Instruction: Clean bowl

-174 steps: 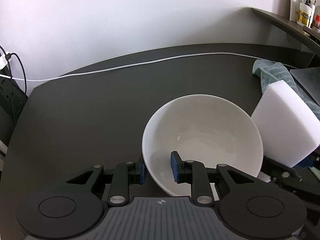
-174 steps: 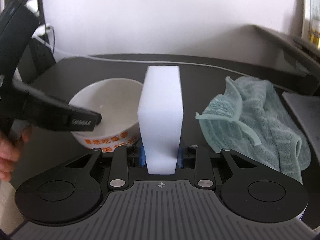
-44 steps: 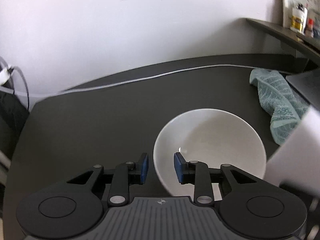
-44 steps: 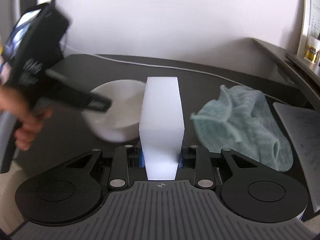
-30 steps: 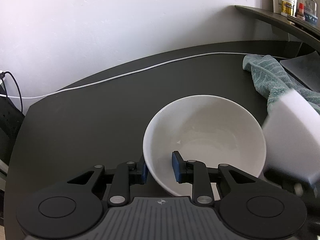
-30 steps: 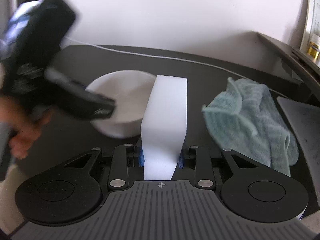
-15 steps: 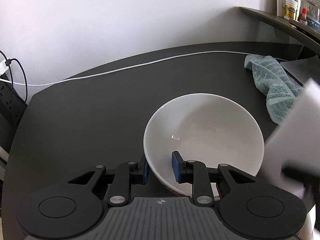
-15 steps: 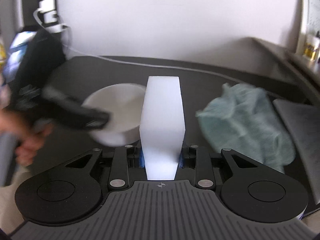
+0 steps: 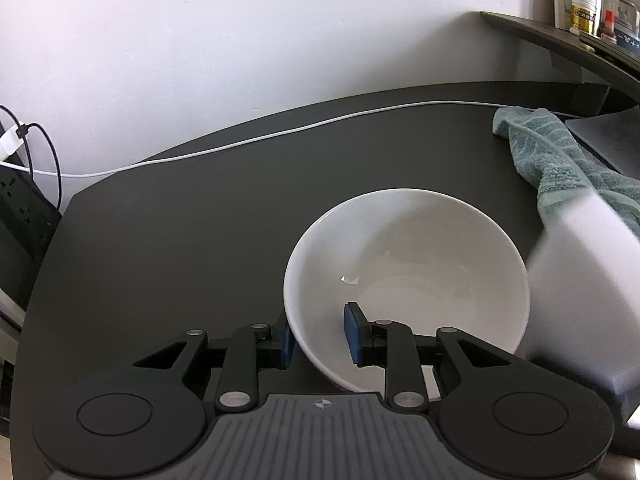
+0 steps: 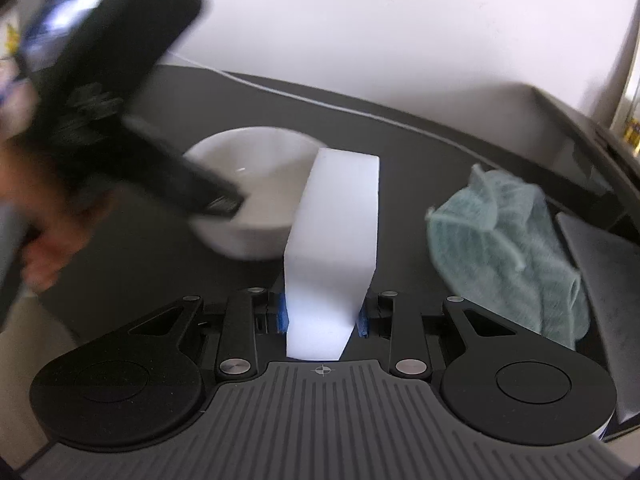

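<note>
Bowl [image 9: 416,264] is sitting on the dark table [image 9: 192,248], white and seemingly empty, with its opening facing up. Its near wall is lying between the two blue pads of the left claw [image 9: 318,334]: one pad is sitting inside the bowl, the other outside, and they are pinching the rim, so the left claw is gripping the bowl and steadying it on the table.

Sponge [image 10: 334,240], a white block, is being squeezed at its base by the right claw [image 10: 322,316], whose pads are pressing in on both flanks. The block's long axis is running forward along the fingers, its free end pointing out ahead. In the right wrist view the bowl is lying ahead and to the left of that free end, which is overlapping the bowl's right side; whether the two are touching I cannot tell, since the frame is blurred. In the left wrist view the sponge is appearing blurred just beside the bowl's right rim, outside the hollow.

Judging by this, the right claw is the one placed to do the wiping: the sponge's tip needs carrying leftward and down over the rim into the hollow, while the left keeps hold.

Towel [image 10: 512,248], teal and crumpled, is lying to the right, well apart from the bowl.
</note>
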The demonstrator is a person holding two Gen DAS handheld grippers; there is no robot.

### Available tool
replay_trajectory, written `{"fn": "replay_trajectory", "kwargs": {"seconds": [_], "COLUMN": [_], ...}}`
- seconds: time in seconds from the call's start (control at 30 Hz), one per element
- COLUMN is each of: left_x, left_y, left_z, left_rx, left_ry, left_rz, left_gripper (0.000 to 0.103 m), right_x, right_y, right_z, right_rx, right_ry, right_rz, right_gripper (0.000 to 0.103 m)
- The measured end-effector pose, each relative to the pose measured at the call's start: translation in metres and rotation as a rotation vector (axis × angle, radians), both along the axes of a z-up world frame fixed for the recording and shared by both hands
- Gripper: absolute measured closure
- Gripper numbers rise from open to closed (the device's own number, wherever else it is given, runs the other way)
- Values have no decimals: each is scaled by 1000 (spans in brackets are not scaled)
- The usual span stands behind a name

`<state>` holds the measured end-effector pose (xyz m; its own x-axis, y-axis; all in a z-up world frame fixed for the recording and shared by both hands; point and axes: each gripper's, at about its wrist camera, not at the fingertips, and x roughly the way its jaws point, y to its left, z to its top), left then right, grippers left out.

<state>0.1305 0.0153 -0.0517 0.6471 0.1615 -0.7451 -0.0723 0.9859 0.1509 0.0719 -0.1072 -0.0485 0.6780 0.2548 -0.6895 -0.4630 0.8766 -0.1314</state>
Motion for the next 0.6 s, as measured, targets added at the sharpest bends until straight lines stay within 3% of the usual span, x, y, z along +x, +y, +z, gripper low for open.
{"fn": "replay_trajectory", "kwargs": {"seconds": [0.17,0.37,0.6], "left_x": [0,-6,16], "left_y": [1,12,19], "left_z": [0,5,15], "left_rx": [-5,-19,42], "left_ry": [-6,-3,-37], "left_rz": [-1,-13,-103], "left_gripper": [78,72,68], "right_x": [-8,10,31], "right_y": [-4,-34,-36], "right_z": [2,18,12], "right_rx": [57,79,87], "right_ry": [26,2,34], "right_rz": [46,-55,-68], "right_gripper": [72,72,72]}}
